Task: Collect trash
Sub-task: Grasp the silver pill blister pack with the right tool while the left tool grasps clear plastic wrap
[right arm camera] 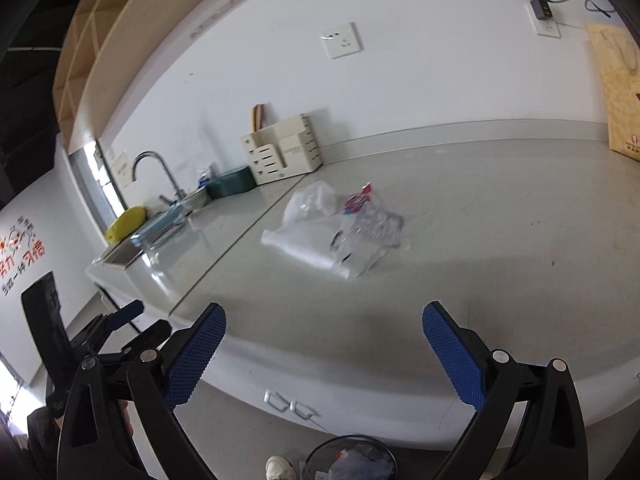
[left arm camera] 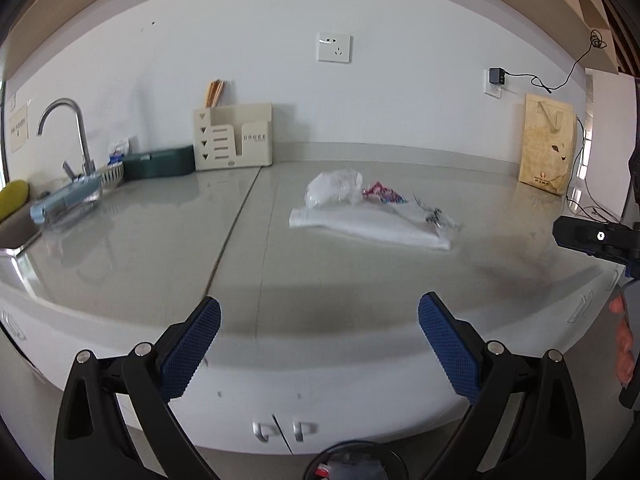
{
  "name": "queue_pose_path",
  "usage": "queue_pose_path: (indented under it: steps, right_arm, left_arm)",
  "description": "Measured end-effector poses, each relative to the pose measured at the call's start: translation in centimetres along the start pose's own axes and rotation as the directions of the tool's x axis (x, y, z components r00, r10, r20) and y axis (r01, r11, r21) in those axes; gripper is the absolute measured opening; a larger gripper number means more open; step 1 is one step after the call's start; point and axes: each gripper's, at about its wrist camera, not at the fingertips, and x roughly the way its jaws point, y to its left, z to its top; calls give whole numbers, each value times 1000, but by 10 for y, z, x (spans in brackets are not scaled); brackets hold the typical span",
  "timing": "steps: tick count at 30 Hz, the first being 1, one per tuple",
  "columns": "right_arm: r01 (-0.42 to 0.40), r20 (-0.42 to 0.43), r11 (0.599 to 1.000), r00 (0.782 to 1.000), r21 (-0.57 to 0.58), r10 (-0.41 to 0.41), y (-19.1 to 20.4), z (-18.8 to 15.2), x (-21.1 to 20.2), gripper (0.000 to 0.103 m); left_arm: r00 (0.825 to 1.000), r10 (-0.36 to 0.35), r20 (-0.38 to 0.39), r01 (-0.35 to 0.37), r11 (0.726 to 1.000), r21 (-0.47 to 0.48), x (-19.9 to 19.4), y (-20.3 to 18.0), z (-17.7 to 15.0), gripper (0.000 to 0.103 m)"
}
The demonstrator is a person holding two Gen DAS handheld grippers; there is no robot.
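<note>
A heap of trash lies mid-counter: a crumpled clear plastic bag (left arm camera: 334,187) (right arm camera: 310,202), a pink-and-blue wrapper (left arm camera: 383,193) (right arm camera: 359,199), a flat white bag (left arm camera: 370,227) (right arm camera: 298,242) and a crinkled clear wrapper (left arm camera: 436,216) (right arm camera: 366,236). My left gripper (left arm camera: 319,312) hangs open at the counter's front edge, well short of the heap. My right gripper (right arm camera: 324,318) is open too, near the front edge and short of the trash. A black mesh bin (left arm camera: 354,462) (right arm camera: 352,458) with some trash in it stands on the floor below.
The grey counter (left arm camera: 160,240) (right arm camera: 500,240) carries a sink and faucet (left arm camera: 66,136) (right arm camera: 154,172) at left, a green box (left arm camera: 158,162), a cream organizer (left arm camera: 234,136) (right arm camera: 282,150) at the wall, and a yellow paper bag (left arm camera: 548,144) (right arm camera: 620,92) at right. A shoe (right arm camera: 280,468) shows beside the bin.
</note>
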Motion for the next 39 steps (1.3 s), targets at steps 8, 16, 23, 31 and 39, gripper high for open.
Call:
queue_pose_path:
  steps: [8, 16, 23, 31, 39]
  right_arm:
    - [86, -101, 994, 992, 67, -79, -30, 57, 71, 99]
    - [124, -208, 990, 972, 65, -108, -35, 82, 148, 99]
    - [154, -278, 986, 951, 56, -133, -48, 92, 186, 99]
    - [134, -339, 991, 933, 19, -120, -48, 92, 211, 90]
    - [86, -348, 996, 934, -14, -86, -46, 90, 208, 60]
  left_arm:
    - [1000, 1, -9, -1, 999, 53, 66, 4, 76, 99]
    - [997, 5, -83, 10, 984, 178, 161, -5, 116, 99]
    - [988, -20, -153, 52, 977, 205, 228, 0, 124, 99]
    - [977, -62, -204, 119, 952, 281, 265, -13, 130, 99]
    - [959, -107, -261, 188, 933, 308, 282, -19, 130, 69]
